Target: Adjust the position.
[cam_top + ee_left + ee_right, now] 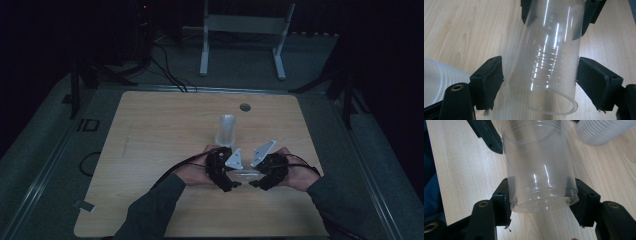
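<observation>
Stack (226,129) of white cups stood upright near mid-table, just beyond the two grippers and close enough to sit directly behind the work. In the left gripper view the stack (439,80) showed at the lower left, beside the jaw; in the right gripper view it (602,131) lay at the upper right, near the cup but apart from it. A small grey disc (244,107) sat farther back, well clear. The table (150,130) was bare wood to the left and along the far edge, with ample room there; the grippers worked close to the near edge. A white frame (240,30) stood on the floor beyond the table.

The clear cup (244,175) was held on its side between the two grippers, above the tabletop. It was transparent plastic with fine ribs round the wall and a rolled rim (554,107).

The right gripper (541,195) was clamped on the cup's base (541,205), a pad on each side. The left gripper (539,75) stood wide around the rim end: the left pad (490,80) was clear of the wall, the right pad (594,80) at or just beside it, contact not determinable.
</observation>
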Available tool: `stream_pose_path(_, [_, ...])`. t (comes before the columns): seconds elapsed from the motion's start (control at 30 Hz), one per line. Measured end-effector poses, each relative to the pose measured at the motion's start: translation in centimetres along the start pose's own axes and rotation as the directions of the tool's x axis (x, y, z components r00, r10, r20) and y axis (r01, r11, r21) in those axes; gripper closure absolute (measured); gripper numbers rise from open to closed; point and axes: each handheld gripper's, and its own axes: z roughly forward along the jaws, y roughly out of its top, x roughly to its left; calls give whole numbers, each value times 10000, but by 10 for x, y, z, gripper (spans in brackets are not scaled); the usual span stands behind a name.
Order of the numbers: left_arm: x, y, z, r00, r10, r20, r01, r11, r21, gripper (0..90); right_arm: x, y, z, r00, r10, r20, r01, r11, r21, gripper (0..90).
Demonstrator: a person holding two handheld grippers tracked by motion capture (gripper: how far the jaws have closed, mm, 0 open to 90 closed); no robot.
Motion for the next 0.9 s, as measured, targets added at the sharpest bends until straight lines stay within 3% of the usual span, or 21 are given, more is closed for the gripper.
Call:
stream_pose_path(0.67, [10,-12,-16,9963,-789,-337,767,9952,-604,205,-3,-16,0,9982,576,192,-573,9982,-168,416])
stream_pose_path(0.77, [14,-13,-19,9930,-1132,-345,1099,9903,-847,189,-5,-20,-3,9968,734,322,-723,9968,-338,417])
stream_pose_path(0.9, [15,-13,-18,9914,-1233,-429,1192,9890,-876,187,-7,-25,-4,9946,964,385,-944,9942,-518,417])
